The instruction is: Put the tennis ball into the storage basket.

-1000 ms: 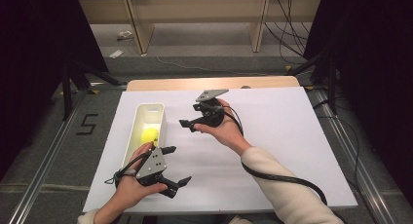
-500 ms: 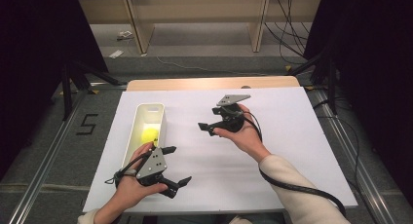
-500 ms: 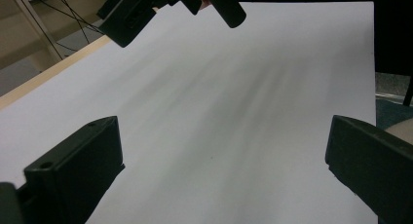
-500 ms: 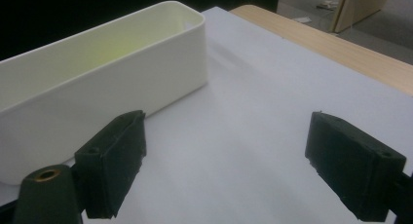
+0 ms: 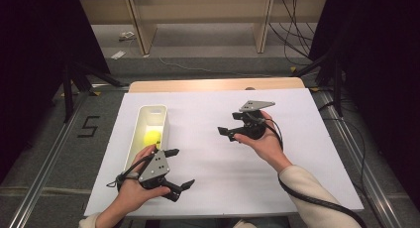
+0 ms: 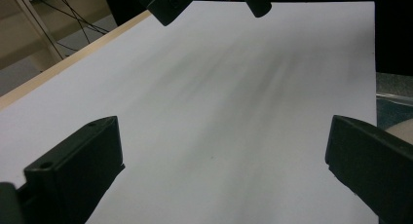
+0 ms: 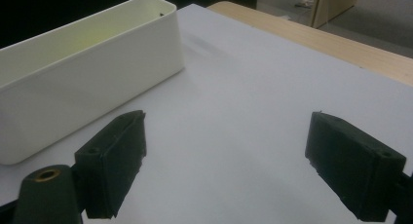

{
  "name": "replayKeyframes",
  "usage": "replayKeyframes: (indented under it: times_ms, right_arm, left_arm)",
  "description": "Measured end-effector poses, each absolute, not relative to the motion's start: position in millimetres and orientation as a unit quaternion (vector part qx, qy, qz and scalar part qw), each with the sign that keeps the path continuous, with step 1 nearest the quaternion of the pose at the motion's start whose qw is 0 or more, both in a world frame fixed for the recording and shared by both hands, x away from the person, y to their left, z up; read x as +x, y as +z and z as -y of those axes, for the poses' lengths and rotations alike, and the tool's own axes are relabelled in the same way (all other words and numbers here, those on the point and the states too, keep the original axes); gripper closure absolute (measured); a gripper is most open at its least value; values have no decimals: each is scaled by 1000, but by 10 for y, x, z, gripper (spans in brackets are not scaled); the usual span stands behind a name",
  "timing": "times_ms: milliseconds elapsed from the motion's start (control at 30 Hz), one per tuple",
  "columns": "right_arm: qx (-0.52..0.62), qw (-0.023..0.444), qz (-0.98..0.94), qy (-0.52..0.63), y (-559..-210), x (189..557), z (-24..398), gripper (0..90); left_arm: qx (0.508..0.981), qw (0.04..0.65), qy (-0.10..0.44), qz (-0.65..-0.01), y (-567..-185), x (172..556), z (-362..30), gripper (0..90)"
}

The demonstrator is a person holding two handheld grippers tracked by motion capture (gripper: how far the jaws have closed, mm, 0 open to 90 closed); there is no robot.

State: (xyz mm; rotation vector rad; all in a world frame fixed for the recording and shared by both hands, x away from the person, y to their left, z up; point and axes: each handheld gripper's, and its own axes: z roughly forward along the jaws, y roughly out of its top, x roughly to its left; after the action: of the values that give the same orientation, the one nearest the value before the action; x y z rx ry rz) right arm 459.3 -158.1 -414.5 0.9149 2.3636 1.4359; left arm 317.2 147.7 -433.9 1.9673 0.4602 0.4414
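A long white bin (image 5: 140,139) lies on the left part of the white sheet (image 5: 213,163), and a yellow ball (image 5: 152,137) rests inside it. My left gripper (image 5: 181,168) is held near the front edge, just in front of the bin's near end, open and empty. In the left gripper view my left gripper (image 6: 224,136) has its jaws wide apart over bare sheet, with the other gripper (image 6: 209,2) far ahead. My right gripper (image 5: 229,124) hovers right of centre, open and pointing toward the bin. In the right gripper view my right gripper (image 7: 224,131) holds nothing, and the bin (image 7: 87,78) stands at its left.
The sheet covers a wooden table whose far edge (image 5: 213,84) shows as a bare strip. Beyond it stand wooden shelf legs (image 5: 141,25) and floor cables (image 5: 292,34). Metal rails (image 5: 44,173) run along both sides of the table.
My right gripper has moved rightward and a little nearer to the person, away from the bin. The left gripper and the ball have stayed where they were.
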Motion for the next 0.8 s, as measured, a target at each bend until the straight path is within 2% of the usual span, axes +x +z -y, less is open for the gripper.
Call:
replayKeyframes:
  times_ms: [800]
  right_arm:
    - [338, 131, -789, 496, -4155, 4264, 2136, 156]
  left_arm:
    - [817, 512, 185, -192, -4334, 3172, -1476, 0]
